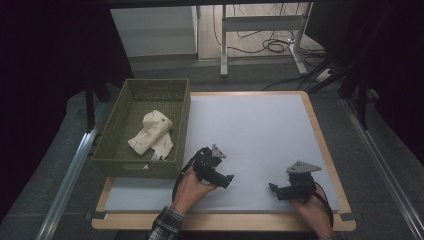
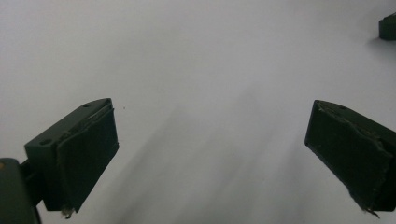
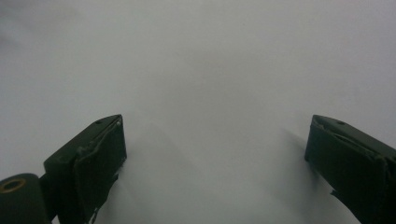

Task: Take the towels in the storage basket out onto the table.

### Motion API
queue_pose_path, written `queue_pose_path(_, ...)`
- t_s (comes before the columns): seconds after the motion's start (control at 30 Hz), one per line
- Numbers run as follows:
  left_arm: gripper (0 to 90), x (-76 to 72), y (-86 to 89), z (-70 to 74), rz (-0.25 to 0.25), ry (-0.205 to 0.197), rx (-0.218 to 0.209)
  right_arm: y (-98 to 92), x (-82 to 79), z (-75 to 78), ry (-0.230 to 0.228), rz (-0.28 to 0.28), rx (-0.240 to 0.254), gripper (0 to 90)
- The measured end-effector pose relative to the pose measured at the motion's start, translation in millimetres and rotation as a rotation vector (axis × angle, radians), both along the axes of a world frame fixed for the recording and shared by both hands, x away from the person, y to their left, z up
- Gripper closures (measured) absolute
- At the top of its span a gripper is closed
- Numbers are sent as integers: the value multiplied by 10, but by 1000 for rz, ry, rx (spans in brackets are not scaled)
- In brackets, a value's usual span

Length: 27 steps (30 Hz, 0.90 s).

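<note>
Both tongs (image 1: 250,184) gape, well apart from basketed cloth (image 1: 152,133)

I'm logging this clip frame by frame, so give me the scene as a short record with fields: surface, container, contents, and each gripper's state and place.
surface: white mat on a wood-edged table
container: green basket at the table's left edge
contents: cream patterned cloth, bunched, lying inside the basket
left gripper: open, nothing between its jaws, over the mat just right of the basket
right gripper: open, nothing between its jaws, over the mat near the front right
gap: the two grippers point toward each other, apart
</note>
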<state>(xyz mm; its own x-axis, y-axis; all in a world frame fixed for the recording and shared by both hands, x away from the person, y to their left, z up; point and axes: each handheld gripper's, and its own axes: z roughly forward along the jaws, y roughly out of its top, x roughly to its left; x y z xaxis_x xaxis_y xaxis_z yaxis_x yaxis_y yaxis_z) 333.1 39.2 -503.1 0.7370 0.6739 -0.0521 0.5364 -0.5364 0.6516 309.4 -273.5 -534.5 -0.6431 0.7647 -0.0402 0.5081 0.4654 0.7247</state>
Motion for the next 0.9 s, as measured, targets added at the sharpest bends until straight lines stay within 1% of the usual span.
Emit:
queue_pose_path(0.17,23,38,-5,67,-4,0,2,0,0,0,0,0,0,54)
queue_pose_path(0.2,20,65,-7,102,-6,1,5,-1,0,0,0,1,0,54)
queue_pose_path(0.47,17,136,29,216,-8,15,-11,1,0,-1,0,0,2,54)
queue_pose_path(0.63,20,185,60,355,-10,5,-5,2,-1,0,2,-1,3,54)
queue_pose_path(0.7,20,189,60,370,-7,4,-8,2,-1,0,1,-1,3,54)
queue_pose_path(0.73,20,212,66,420,-13,-1,-1,1,0,-1,0,0,2,54)
queue_pose_path(0.8,19,223,68,442,-9,-3,0,1,0,-1,0,0,2,54)
queue_pose_path(0.9,19,283,100,548,-3,-12,8,-1,1,-1,-2,2,0,54)
